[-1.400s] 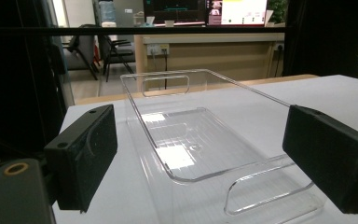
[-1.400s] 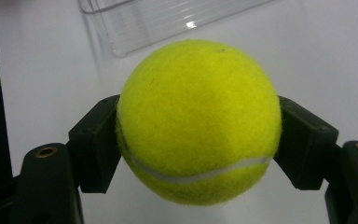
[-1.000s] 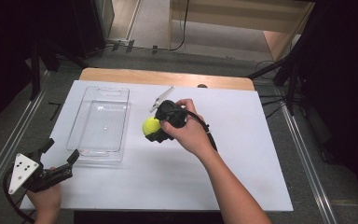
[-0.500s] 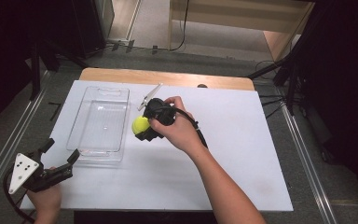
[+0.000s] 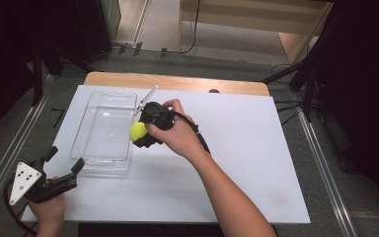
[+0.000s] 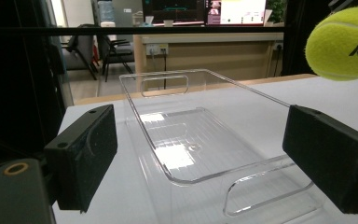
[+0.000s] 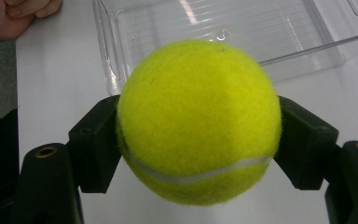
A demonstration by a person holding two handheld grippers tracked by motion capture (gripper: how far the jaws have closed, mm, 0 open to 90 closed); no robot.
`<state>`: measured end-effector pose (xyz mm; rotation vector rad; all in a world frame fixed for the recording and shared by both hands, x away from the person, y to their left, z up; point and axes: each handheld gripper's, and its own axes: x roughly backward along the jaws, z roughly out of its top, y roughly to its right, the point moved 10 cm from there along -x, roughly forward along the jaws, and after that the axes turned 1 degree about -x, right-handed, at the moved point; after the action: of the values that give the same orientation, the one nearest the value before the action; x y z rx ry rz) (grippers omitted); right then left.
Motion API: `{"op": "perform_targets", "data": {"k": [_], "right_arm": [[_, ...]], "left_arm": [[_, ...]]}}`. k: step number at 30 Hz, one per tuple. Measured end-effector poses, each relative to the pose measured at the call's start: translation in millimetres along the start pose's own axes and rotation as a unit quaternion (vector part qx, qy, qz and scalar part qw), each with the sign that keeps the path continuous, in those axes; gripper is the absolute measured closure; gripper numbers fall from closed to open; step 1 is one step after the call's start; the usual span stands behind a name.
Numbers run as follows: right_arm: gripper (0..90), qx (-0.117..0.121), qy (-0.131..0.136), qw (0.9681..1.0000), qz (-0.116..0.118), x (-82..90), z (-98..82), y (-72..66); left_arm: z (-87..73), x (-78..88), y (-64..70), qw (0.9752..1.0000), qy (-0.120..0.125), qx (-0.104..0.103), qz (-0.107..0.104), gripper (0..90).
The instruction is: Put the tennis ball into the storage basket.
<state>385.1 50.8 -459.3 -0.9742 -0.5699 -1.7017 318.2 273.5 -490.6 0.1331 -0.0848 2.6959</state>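
Observation:
A yellow tennis ball (image 5: 138, 131) hangs just beside the right rim of a clear plastic tray (image 5: 103, 129) on the white table. My right gripper (image 5: 143, 133) is shut on the ball (image 7: 198, 121), its black pads (image 7: 95, 140) pressing both sides. The tray (image 7: 223, 32) lies just beyond the ball and holds nothing that I can see. My left gripper (image 5: 61, 165) rests at the table's near left corner, open, with nothing between its pads. Its jaws point at the near end of the tray (image 6: 191, 135), and the ball (image 6: 342, 44) shows high at the right.
A thin silvery rod (image 5: 145, 100) lies by the tray's far right corner. The white board (image 5: 256, 148) covers the table, with a wooden strip (image 5: 177, 81) along its far edge. Dark stands and rails flank both sides.
My right hand has carried the ball leftward, from the middle of the board to the tray's right rim. The left gripper has stayed put.

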Motion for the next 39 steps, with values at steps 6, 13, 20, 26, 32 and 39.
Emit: {"op": "perform_targets", "data": {"k": [6, 13, 20, 26, 32, 39], "right_arm": [[23.8, 0.008, -0.004, 1.0, 0.003, -6.0, 8.3, -2.8], [23.8, 0.016, -0.011, 0.9998, 0.007, -13.1, 22.0, -8.6], [23.8, 0.025, -0.013, 0.9995, 0.012, -20.0, 33.3, -13.5], [23.8, 0.03, -0.016, 0.9993, 0.018, -29.5, 41.4, -17.4], [23.8, 0.033, -0.023, 0.999, 0.018, -39.3, 44.9, -17.9], [23.8, 0.032, -0.03, 0.9988, 0.019, -53.0, 47.9, -17.4]], "left_arm": [[0.3, -0.1, -0.6, 1.0, 0.002, 0.001, 0.001, 10.6], [0.4, 0.0, -1.0, 1.0, 0.001, 0.001, 0.002, 10.7], [0.5, -0.1, -1.0, 1.0, 0.002, 0.003, 0.001, 10.6], [0.5, -0.1, -1.3, 1.0, 0.002, 0.002, 0.001, 10.7], [0.5, 0.0, -1.3, 1.0, 0.001, 0.003, 0.001, 10.7], [0.5, 0.1, -1.9, 1.0, 0.001, 0.002, 0.001, 10.6]]}}
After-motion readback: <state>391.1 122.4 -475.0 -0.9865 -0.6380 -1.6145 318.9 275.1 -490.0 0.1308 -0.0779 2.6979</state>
